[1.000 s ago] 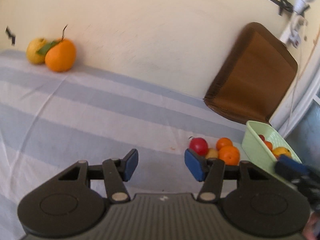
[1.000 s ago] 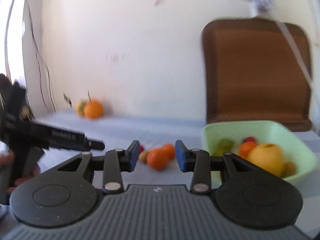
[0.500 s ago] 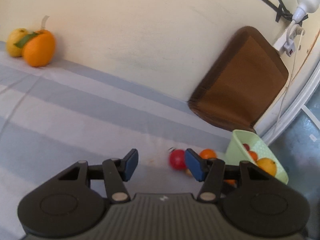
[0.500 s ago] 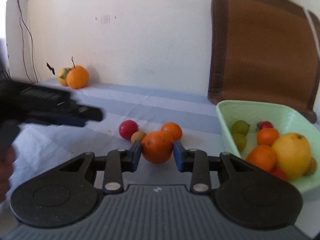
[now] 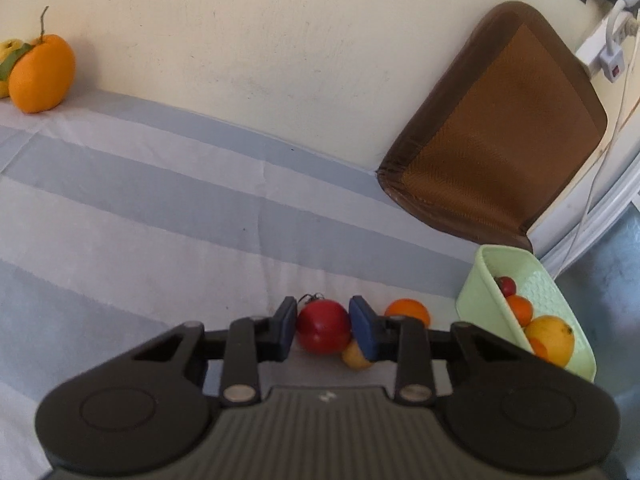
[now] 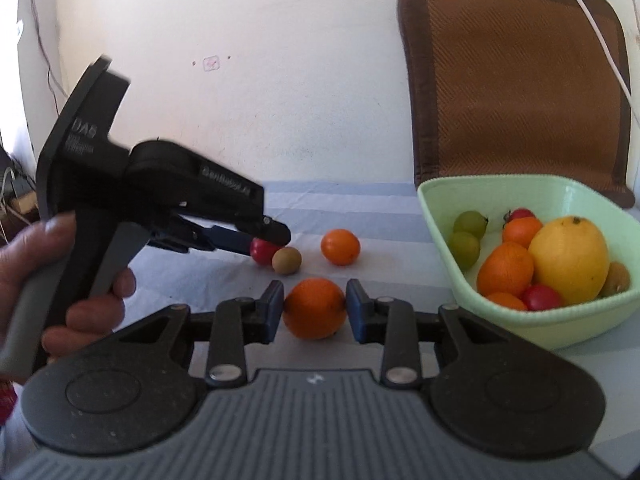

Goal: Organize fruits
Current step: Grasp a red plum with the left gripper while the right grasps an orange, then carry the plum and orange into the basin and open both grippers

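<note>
My left gripper (image 5: 323, 330) is shut on a red tomato (image 5: 323, 327) resting on the striped cloth; it also shows in the right wrist view (image 6: 264, 240). A small yellow-brown fruit (image 5: 356, 356) lies by its right finger. My right gripper (image 6: 315, 310) is shut on an orange (image 6: 315, 307), low over the cloth. Another small orange (image 6: 340, 246) lies on the cloth behind, also visible in the left wrist view (image 5: 407, 312). A pale green basket (image 6: 436, 216) at the right holds several fruits, among them a large yellow one (image 6: 570, 258).
A brown cushion (image 5: 496, 136) leans on the wall behind the basket (image 5: 476, 292). A big orange with a leaf (image 5: 40, 72) and a yellow fruit sit at the far left by the wall. A white cable and socket (image 5: 608, 56) hang at the right.
My left gripper moved forward and closed on the red tomato. My right gripper closed on the orange and drew it back a little from the other fruits.
</note>
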### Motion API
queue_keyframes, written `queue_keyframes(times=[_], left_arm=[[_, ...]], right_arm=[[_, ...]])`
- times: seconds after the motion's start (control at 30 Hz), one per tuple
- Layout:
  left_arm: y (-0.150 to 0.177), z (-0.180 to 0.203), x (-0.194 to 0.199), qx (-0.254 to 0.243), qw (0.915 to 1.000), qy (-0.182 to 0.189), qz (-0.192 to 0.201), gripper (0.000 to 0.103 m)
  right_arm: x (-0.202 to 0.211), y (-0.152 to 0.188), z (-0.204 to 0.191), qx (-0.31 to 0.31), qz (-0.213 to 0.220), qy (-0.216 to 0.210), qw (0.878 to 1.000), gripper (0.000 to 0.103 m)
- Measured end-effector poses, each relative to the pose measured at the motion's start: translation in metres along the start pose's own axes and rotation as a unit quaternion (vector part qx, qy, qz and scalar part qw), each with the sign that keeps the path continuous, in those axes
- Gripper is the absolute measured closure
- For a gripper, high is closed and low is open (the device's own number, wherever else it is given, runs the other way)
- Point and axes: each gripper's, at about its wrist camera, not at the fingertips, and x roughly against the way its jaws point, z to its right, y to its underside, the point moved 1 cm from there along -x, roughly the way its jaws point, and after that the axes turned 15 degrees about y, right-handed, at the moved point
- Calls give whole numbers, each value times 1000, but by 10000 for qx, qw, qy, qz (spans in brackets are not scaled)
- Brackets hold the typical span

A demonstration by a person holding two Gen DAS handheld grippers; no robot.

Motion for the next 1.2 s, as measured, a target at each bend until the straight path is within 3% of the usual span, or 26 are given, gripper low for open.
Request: queue_keyframes(times=[0.2, 0.4, 0.47, 0.53, 0.6, 0.7, 0.8, 0.97, 1.0, 1.2], left_arm=[[22, 5, 33, -271, 9996, 62, 7, 74], [61, 3, 76, -381, 9988, 302, -4, 73], [69, 7, 83, -511, 9984, 232, 8, 73], [75, 13, 84, -714, 9973, 133, 59, 71], [78, 18, 81, -897, 9960, 37, 52, 63], [85, 26, 81, -1131, 9936, -36, 48, 62], [89, 30, 78, -1294, 9915, -146, 49, 62], [90, 30, 74, -1446, 9891, -251, 86, 70], [89, 29, 73, -1449, 9891, -257, 87, 72], [77, 32, 70, -1312, 9913, 26, 54, 73]], right_arm=[[13, 3, 1, 7, 56, -49, 10000, 68], [40, 13, 1, 171, 116, -225, 9995, 79], [43, 16, -2, 295, 154, -197, 9993, 79], [44, 18, -6, 431, 205, -177, 9987, 77], [46, 20, -8, 472, 209, -146, 9986, 76], [42, 19, -10, 547, 149, -146, 9983, 71], [35, 20, -13, 657, 67, -132, 9977, 57], [20, 24, -19, 673, -236, -326, 9969, 58], [19, 25, -21, 727, -284, -351, 9963, 63], [32, 23, -11, 563, 58, -223, 9981, 64]])
